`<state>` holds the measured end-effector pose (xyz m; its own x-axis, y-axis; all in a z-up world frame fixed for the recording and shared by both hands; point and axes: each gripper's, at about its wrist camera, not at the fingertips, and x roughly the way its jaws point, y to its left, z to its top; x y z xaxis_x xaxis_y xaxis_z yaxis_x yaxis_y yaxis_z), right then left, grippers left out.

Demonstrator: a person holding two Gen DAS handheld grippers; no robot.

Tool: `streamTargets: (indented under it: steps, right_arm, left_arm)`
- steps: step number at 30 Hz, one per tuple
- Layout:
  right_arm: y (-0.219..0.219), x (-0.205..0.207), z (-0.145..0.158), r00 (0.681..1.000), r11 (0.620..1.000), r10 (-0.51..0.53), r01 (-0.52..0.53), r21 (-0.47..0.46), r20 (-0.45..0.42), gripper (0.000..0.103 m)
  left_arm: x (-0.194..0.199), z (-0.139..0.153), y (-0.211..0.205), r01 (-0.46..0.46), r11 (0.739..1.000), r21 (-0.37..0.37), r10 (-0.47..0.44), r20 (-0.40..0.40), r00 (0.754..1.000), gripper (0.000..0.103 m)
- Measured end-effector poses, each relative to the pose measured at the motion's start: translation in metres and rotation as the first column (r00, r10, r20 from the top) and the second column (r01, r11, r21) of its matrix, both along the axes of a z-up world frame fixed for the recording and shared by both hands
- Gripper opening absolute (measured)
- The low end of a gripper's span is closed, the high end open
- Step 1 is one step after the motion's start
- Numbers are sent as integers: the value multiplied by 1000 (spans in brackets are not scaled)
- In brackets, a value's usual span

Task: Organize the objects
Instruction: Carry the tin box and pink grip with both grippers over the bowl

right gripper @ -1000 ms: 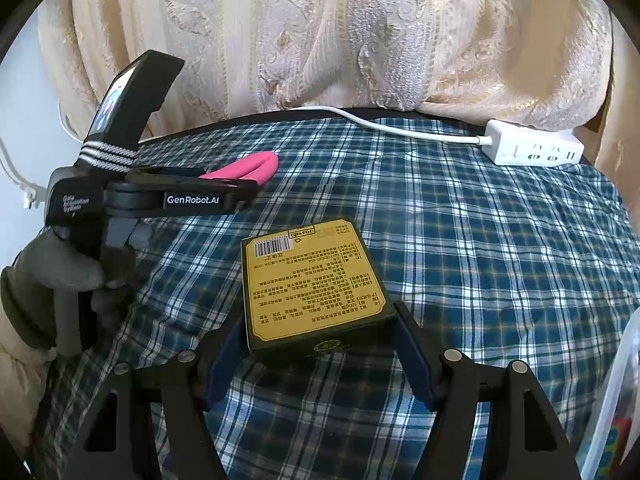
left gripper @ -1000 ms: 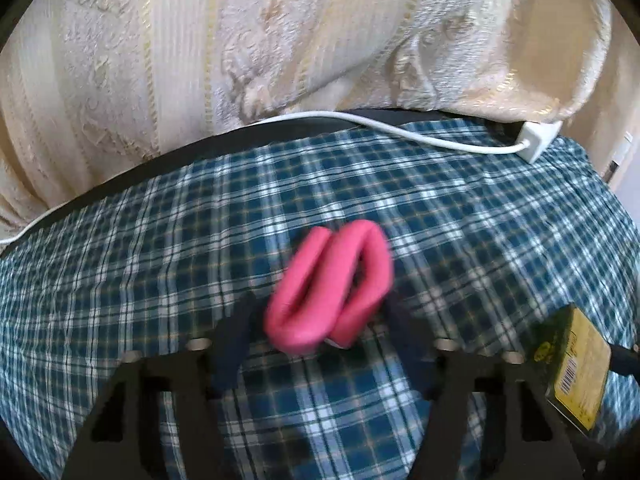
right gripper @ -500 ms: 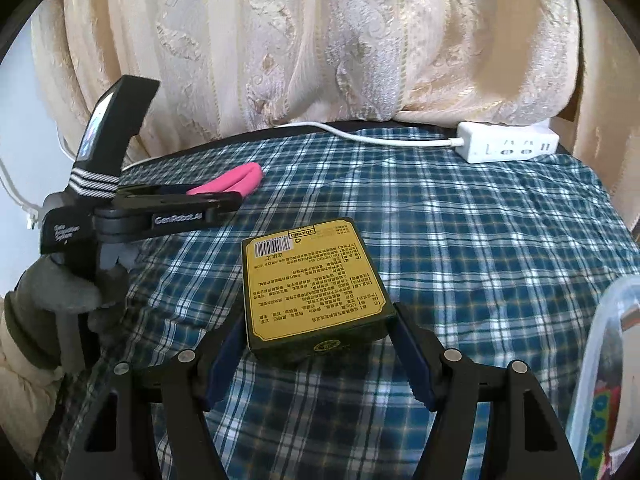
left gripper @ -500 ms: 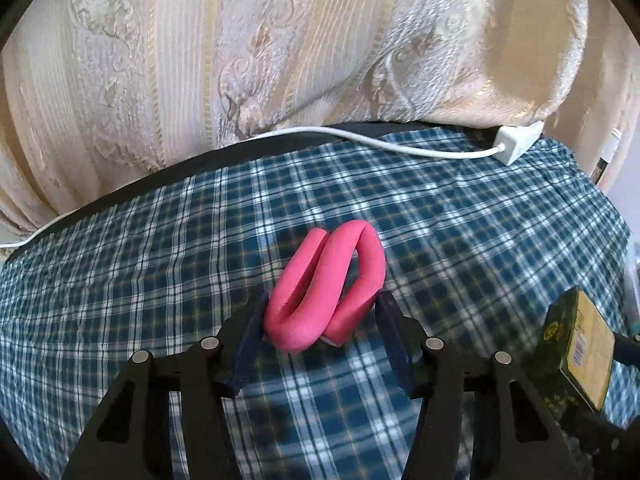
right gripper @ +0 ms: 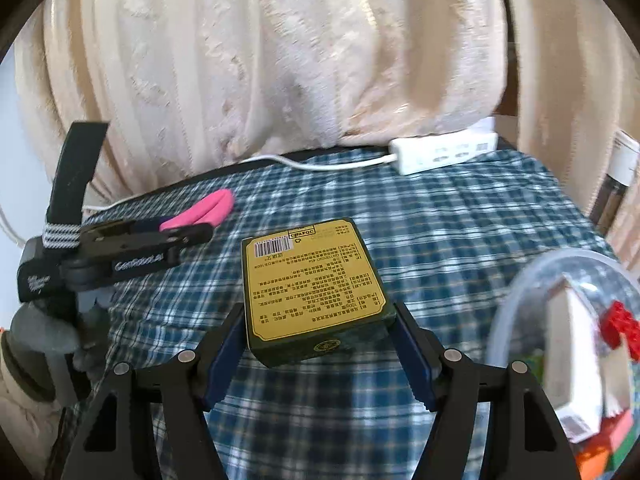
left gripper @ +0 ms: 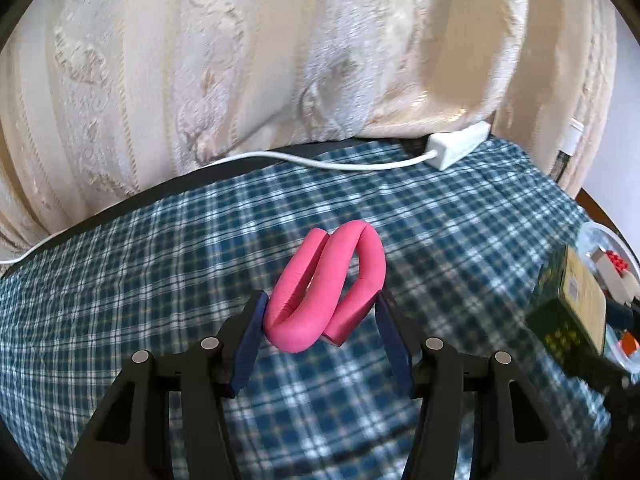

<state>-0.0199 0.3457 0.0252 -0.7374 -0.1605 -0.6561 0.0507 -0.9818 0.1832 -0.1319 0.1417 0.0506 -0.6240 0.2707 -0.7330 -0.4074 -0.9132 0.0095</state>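
Pink foam loop (left gripper: 324,292), green-and-yellow box (right gripper: 316,292), both gripped.

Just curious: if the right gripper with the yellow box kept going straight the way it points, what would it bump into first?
Probably the plaid cloth ahead, since the right gripper, shut on the yellow box, points downward. Depth is hard to judge.

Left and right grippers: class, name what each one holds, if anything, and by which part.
Left gripper: the pink foam loop, pinched across its near bend. Right gripper: the green-and-yellow box, clamped by its two side edges at the near end.
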Motion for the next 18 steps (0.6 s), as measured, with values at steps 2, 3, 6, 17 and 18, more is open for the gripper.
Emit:
streamTargets:
  steps: [2,3,6,17,18]
  right_arm:
    - [10,5,3,1000,1000,-25,25,-3,-9,73]
    - [16,8,5,999,999,-40,40,-5,-14,73]
    - [33,16,10,996,997,-80,80,-6,-26,73]
    - [80,43,22,980,982,-189,188,-19,-68,73]
    - [85,46,23,977,980,-199,198,-21,-72,73]
  left_arm:
    - [6,4,6,16,1000,4,-16,-5,1000,56]
    - [8,6,9,22,1000,6,-22,-7,1000,56]
    - [17,10,18,40,999,9,-40,-15,999,56]
    - [46,18,51,109,994,14,-108,-34,994,56]
    - [49,19,54,116,993,14,-116,-36,993,56]
